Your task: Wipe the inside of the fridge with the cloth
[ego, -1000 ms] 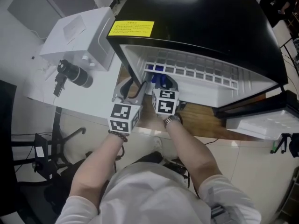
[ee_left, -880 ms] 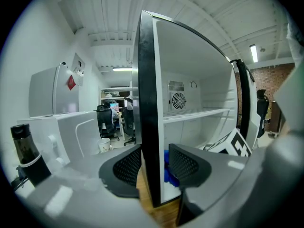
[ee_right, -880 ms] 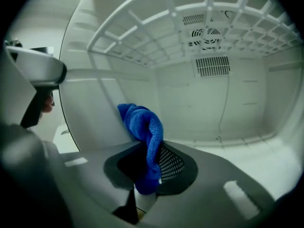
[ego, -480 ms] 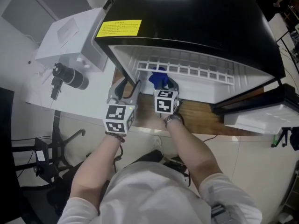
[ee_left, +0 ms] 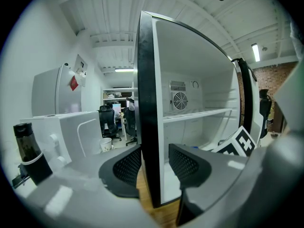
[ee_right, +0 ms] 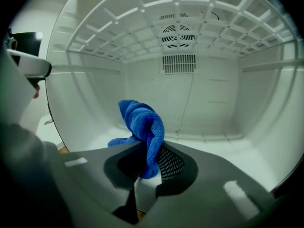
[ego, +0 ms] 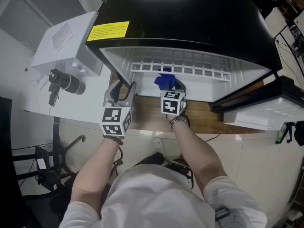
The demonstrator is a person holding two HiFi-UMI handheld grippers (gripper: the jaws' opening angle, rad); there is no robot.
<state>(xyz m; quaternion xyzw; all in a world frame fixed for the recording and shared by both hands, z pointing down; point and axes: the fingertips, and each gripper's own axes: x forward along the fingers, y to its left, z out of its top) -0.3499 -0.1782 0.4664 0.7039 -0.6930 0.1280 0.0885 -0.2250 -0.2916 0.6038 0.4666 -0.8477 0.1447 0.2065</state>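
The small black fridge (ego: 190, 18) stands open on a wooden table, its white inside (ee_right: 209, 103) bare. My right gripper (ee_right: 149, 163) is shut on a bunched blue cloth (ee_right: 142, 122), which sticks up from the jaws just inside the fridge mouth, above the white floor. The head view shows the cloth (ego: 165, 81) below the wire shelf (ego: 190, 70), ahead of the right gripper (ego: 173, 87). My left gripper (ego: 122, 91) straddles the front edge of the fridge's left wall (ee_left: 147, 127). The wall sits between its pads, and the left gripper (ee_left: 154, 163) is closed on it.
A white box-shaped appliance (ego: 61, 37) and a black bottle (ego: 64, 82) stand left of the fridge. The open fridge door (ego: 266, 113) hangs at the right. The wooden table (ego: 147, 113) shows in front of the fridge. A fan vent (ee_right: 178, 34) sits on the back wall.
My right gripper has carried the blue cloth forward and a little down into the fridge mouth. The left gripper has stayed on the fridge wall.
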